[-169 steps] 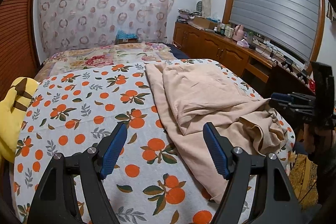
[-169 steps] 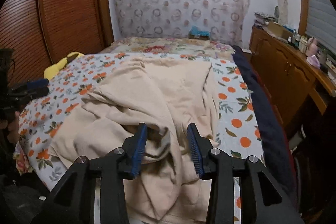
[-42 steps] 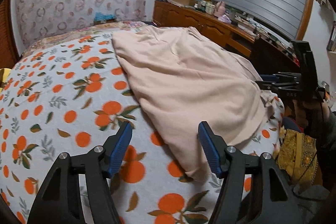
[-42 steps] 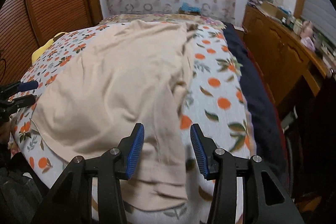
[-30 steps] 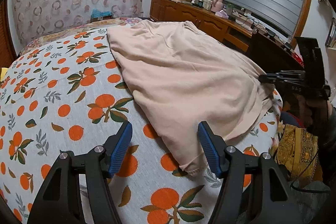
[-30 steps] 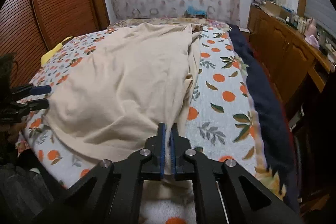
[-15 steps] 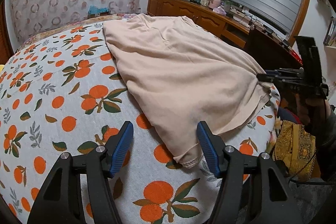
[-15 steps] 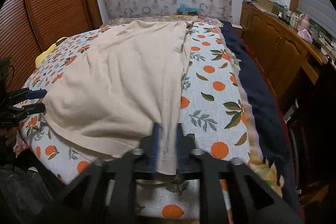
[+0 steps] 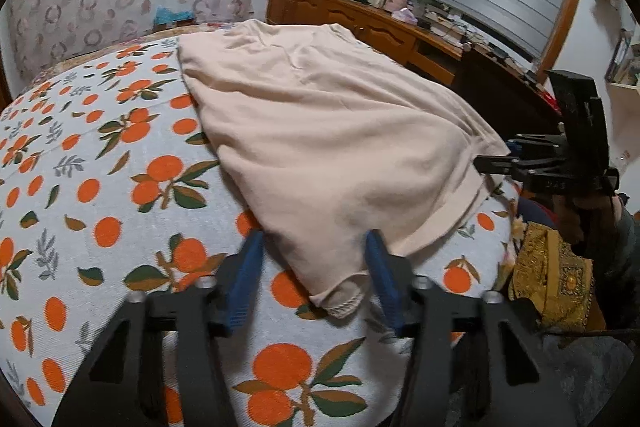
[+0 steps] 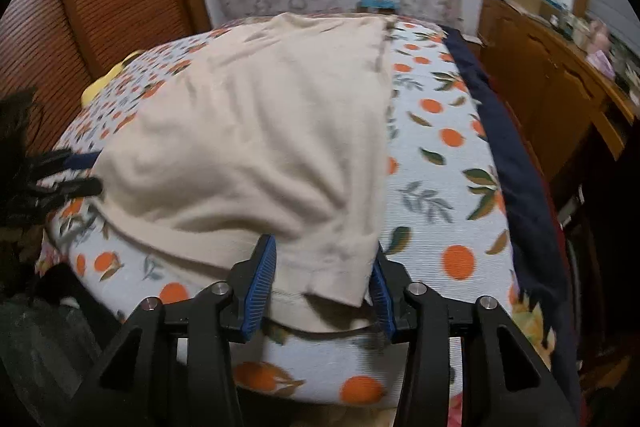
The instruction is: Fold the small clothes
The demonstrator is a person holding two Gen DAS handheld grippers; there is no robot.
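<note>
A beige garment [image 9: 320,123] lies spread flat on the bed with the orange-print sheet [image 9: 100,187]. My left gripper [image 9: 316,247] is open, its blue pads on either side of the garment's near left corner, which lies low between them. In the right wrist view the garment [image 10: 260,131] also shows. My right gripper [image 10: 324,259] is open with the near right hem corner lying between its pads. Each gripper shows at the far side of the other's view, at the hem edge.
A wooden dresser [image 9: 360,23] with clutter runs along the right wall. A dark blue blanket edge [image 10: 516,163] lines the bed's right side. A yellow soft toy [image 10: 104,83] lies at the left. Wooden slatted doors [image 10: 100,7] stand on the left.
The right gripper, shut on the hem a second ago, has opened and the corner lies loose between its pads. The left gripper has moved forward to the garment's near corner.
</note>
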